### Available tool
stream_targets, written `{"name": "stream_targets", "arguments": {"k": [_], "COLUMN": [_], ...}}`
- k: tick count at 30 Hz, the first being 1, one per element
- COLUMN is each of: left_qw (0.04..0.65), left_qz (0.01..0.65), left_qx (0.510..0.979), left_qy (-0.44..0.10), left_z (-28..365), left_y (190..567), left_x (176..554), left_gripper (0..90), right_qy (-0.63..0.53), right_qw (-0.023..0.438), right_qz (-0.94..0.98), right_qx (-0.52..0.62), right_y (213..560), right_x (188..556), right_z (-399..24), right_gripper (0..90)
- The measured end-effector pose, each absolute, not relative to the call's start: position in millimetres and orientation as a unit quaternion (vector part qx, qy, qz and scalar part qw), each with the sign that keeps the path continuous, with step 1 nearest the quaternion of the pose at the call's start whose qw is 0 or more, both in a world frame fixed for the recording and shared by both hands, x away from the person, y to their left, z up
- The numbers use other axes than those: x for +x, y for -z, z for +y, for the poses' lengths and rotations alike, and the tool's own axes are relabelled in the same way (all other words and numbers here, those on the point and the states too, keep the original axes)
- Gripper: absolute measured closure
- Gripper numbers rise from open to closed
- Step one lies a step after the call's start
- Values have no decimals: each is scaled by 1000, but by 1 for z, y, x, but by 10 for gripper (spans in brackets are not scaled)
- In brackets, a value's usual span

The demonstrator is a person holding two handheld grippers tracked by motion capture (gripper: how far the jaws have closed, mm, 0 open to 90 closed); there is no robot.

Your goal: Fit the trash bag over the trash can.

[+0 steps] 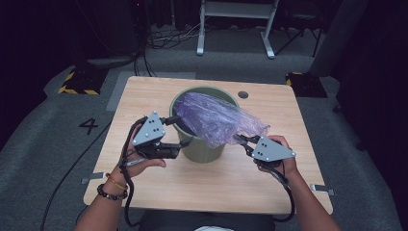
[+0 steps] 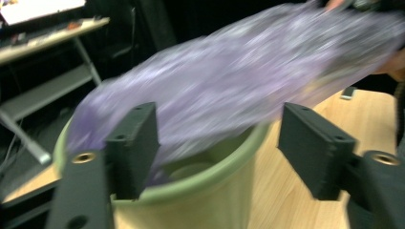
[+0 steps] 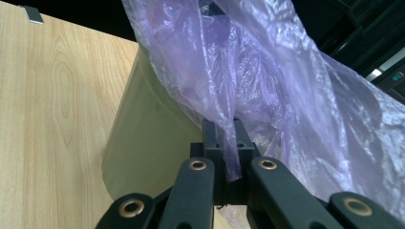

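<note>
Held in the person's left hand point(image 1: 137, 161), the left gripper point(image 1: 180, 130) is seen at the left side of the round, olive-green plastic bin point(image 1: 202, 147), its jaws spread wide and pointed at the bin's rim; in the left gripper view the spread jaws straddle that rim with nothing clamped between them. The left forearm, with a beaded bracelet point(image 1: 111, 192) at the wrist, is angled up from the bottom edge toward the bin. The bin is set near the middle of the light wooden table point(image 1: 144, 101). A crumpled, translucent purple plastic bag point(image 1: 216, 118) is draped from inside the bin out over its right rim. At the bin's right side, the right gripper point(image 1: 244, 141), held in the right hand point(image 1: 284, 163), is pressed together on a pinched fold of the bag.
</note>
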State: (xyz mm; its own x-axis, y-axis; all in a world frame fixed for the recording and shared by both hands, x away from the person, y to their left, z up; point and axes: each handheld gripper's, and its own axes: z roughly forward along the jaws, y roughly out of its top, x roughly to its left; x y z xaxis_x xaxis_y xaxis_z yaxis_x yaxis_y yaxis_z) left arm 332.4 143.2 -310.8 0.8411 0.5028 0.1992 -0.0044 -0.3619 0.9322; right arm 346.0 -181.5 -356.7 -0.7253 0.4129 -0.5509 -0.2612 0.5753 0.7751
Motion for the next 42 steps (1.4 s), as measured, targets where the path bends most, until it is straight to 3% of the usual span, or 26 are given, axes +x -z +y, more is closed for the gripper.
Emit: {"name": "stream_targets", "arguments": {"k": [6,10,13,16,20,42], "left_qw": [543,512,494,480,476,508], "left_qz": [123,129,149,145,172,301], "left_qx": [800,808,811,818,812,761], "left_qy": [-222,-262,-277,-282,-292,-268], "left_z": [109,86,79,81,95,198], "left_y": [296,292,293,295,297,346], "left_x": [317,314,324,335,345,345], "left_gripper": [205,226,353,644,878,897], "right_qy": [-449,-452,-451,-449,-449,-444], "right_qw": [375,374,372,373,368,333], "right_qz": [810,809,811,812,814,830], "right_qx": [44,39,38,36,34,52], "right_y": [355,354,354,355,357,378], "right_x": [343,343,341,340,338,350], "right_z": [-179,-178,-178,-179,-182,-196], "right_gripper": [900,900,900,900,900,900]}}
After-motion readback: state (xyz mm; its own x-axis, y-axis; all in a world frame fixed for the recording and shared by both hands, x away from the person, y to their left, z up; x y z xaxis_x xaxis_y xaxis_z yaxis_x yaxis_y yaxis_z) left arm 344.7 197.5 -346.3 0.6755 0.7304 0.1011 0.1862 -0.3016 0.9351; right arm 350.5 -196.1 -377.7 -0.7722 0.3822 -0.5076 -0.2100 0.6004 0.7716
